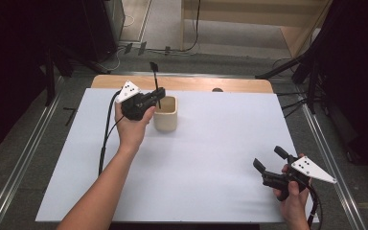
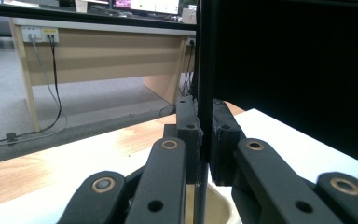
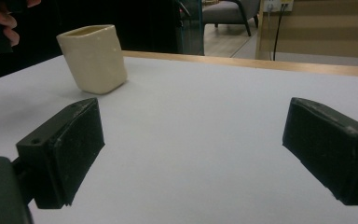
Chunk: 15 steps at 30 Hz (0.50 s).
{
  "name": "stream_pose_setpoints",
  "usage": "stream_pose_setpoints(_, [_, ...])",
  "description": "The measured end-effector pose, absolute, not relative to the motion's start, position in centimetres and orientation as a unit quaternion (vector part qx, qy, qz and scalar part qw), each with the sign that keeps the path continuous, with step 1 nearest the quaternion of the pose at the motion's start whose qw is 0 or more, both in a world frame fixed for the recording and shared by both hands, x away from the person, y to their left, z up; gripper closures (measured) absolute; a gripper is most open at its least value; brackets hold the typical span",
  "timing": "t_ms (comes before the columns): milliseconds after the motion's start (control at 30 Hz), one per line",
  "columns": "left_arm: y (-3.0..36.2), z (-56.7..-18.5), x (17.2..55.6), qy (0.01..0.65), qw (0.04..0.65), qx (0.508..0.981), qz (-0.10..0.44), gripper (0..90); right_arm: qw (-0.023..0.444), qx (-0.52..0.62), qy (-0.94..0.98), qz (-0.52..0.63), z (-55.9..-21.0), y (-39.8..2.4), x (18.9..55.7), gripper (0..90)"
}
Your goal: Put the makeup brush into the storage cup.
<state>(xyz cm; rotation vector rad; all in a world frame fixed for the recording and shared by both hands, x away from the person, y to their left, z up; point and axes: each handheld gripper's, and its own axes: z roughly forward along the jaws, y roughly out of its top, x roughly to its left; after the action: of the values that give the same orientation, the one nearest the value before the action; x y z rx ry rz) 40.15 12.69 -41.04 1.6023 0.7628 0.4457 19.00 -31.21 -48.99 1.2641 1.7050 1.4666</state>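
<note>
Nearest you, your right hand (image 1: pixel 292 191) rests at the near right corner of the white sheet (image 1: pixel 211 158) that covers the table. The right gripper (image 1: pixel 268 160) in it has its jaws spread wide with nothing between them; in the right gripper view the two black pads (image 3: pixel 74 149) frame only bare sheet.

Farther in and to your left, your left forearm reaches up across the sheet, and your left hand (image 1: pixel 133 125) holds the left gripper (image 1: pixel 157 98) just beside the cream cup (image 1: pixel 166 115), at the cup's left. Its jaws are clamped tight on a thin black rod (image 1: pixel 156 86). In the left gripper view the pads (image 2: pixel 189 135) press on the rod from both sides, and the rod runs upright between them, up past the top of the frame and down towards the cup's pale rim (image 2: pixel 223 205). From above, the rod's lower end seems to sit inside the cup's mouth, though the gripper hides just where it ends. Its upper end carries a small flat black head (image 1: pixel 154 66) that stands well above the cup.

The cup itself stands upright on the sheet, left of centre and towards the far edge. Beyond it, a strip of bare wooden tabletop (image 1: pixel 196 84) shows at the far side.
</note>
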Motion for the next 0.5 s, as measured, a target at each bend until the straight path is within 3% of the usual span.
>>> stream_pose_setpoints(500, [12.2, -41.8, 41.3, 0.346, 0.608, 0.686, 0.202, 85.3, 0.279, 0.47, 0.638, 0.542, -49.1, -31.1, 19.0, 6.3])
